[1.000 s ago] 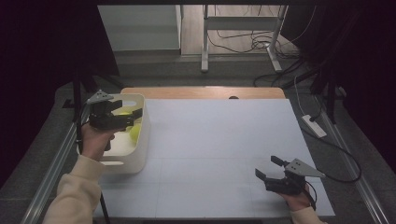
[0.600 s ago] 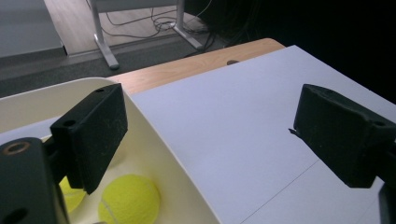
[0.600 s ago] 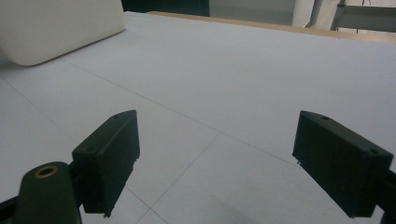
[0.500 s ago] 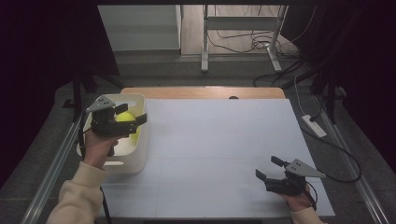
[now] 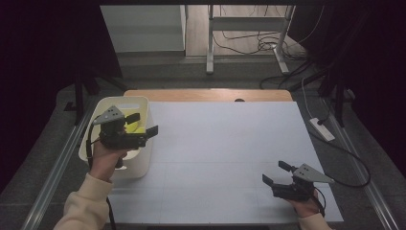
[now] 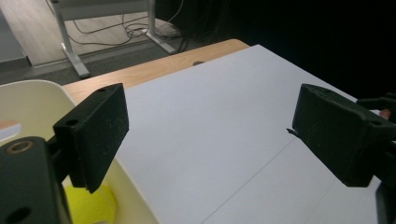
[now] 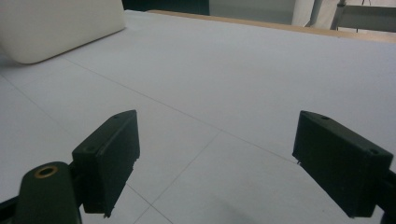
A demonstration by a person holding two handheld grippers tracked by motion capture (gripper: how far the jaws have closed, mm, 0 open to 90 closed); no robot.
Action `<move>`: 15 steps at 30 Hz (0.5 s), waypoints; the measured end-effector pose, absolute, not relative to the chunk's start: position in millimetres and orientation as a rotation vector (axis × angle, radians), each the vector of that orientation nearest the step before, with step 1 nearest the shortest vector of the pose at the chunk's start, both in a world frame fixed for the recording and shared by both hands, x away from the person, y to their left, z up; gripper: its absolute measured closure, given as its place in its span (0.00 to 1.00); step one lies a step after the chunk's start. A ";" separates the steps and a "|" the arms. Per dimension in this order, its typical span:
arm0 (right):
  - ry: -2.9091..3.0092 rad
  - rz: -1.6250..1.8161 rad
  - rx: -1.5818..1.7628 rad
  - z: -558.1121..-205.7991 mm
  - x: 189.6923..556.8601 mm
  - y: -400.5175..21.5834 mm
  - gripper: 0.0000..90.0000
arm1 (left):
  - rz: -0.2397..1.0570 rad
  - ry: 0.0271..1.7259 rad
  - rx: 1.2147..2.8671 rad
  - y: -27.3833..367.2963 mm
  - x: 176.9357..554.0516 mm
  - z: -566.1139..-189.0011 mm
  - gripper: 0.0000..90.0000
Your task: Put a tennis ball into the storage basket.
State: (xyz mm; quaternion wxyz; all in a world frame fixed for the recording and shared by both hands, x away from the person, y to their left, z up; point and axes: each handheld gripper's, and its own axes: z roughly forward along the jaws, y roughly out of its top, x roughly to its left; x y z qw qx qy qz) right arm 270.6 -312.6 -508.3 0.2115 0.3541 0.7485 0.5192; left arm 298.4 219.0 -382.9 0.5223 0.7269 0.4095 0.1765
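The left gripper (image 5: 143,123) is hovering over the right rim of the white bin (image 5: 98,117) at the table's left edge, its jaws apart with nothing between them and just now narrowing a little. A yellow-green ball (image 6: 91,205) is lying inside the bin below it. The right gripper (image 5: 276,173) is resting at the near right of the white mat (image 5: 225,143), jaws spread wide and holding nothing.

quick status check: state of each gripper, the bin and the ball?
Left gripper: open, jaws just closing a little, nothing between them, over the bin's right wall.
Right gripper: open, empty, low over the mat.
Bin: upright, on the table's left edge.
Ball: lying inside the bin.
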 end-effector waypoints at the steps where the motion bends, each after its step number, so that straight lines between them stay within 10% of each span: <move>1: 2.081 1.441 0.982 -508.4 270.6 -312.6 0.16 | 0.417 0.976 1.742 217.0 297.3 -383.5 0.13; 15: 2.074 1.442 0.973 -506.6 268.3 -313.4 0.16 | 0.362 0.895 1.746 193.3 280.2 -399.4 0.14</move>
